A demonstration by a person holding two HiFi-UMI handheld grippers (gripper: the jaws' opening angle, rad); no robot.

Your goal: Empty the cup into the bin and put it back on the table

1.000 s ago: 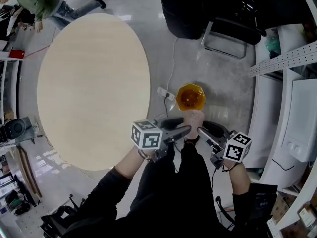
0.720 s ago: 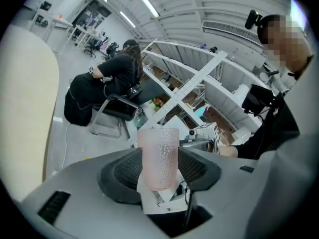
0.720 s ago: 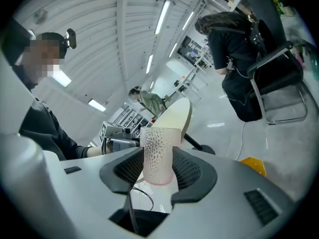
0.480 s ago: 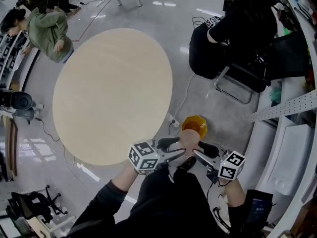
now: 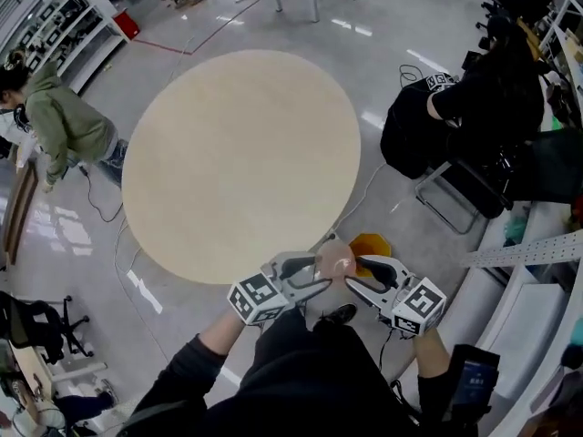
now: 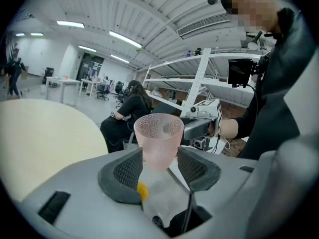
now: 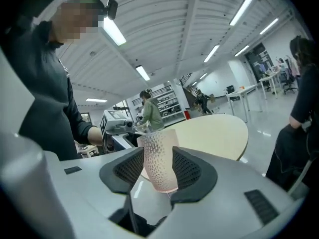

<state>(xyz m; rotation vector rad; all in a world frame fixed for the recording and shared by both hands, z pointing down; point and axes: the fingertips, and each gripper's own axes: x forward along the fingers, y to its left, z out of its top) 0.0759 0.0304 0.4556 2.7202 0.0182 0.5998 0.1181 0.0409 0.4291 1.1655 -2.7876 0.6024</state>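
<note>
In the head view the cup is hanging upright between the left tool and right tool, beside the bin and the tabletop edge, while in the left gripper view the left tool's jaws are clamping the cup's lower wall, mouth pointing up, and in the right gripper view the right tool's jaws are squeezing the cup too.

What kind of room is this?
Probably a big open lab or workshop: metal shelving racks, a round table on a shiny floor, and cables trailing across it.
</note>
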